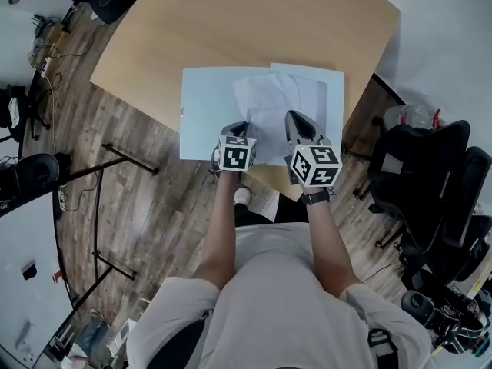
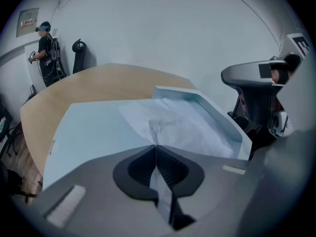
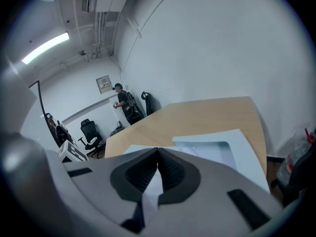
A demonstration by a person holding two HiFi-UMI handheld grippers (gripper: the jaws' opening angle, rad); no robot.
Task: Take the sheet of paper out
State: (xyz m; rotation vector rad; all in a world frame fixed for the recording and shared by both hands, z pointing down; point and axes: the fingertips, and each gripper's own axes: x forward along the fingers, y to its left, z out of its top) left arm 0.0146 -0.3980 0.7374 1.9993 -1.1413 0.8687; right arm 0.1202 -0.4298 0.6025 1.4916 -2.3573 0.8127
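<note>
A light blue folder (image 1: 206, 106) lies open on the wooden table (image 1: 231, 21), near its front edge. A crumpled white sheet of paper (image 1: 277, 102) lies inside it. My left gripper (image 1: 238, 127) is at the sheet's near edge, shut on the thin white paper (image 2: 173, 122), which runs down between the jaws of the left gripper (image 2: 155, 146). My right gripper (image 1: 296, 118) is just to its right. Its jaws (image 3: 158, 149) are shut on a pale sheet edge that looks like the folder's (image 3: 242, 147) raised cover. The right gripper (image 2: 256, 75) also shows in the left gripper view.
Black office chairs (image 1: 438, 183) stand close on the right of the table. Cables and stands lie on the wood floor at left. A person (image 2: 47, 53) stands far off by the wall. The table edge runs just below both grippers.
</note>
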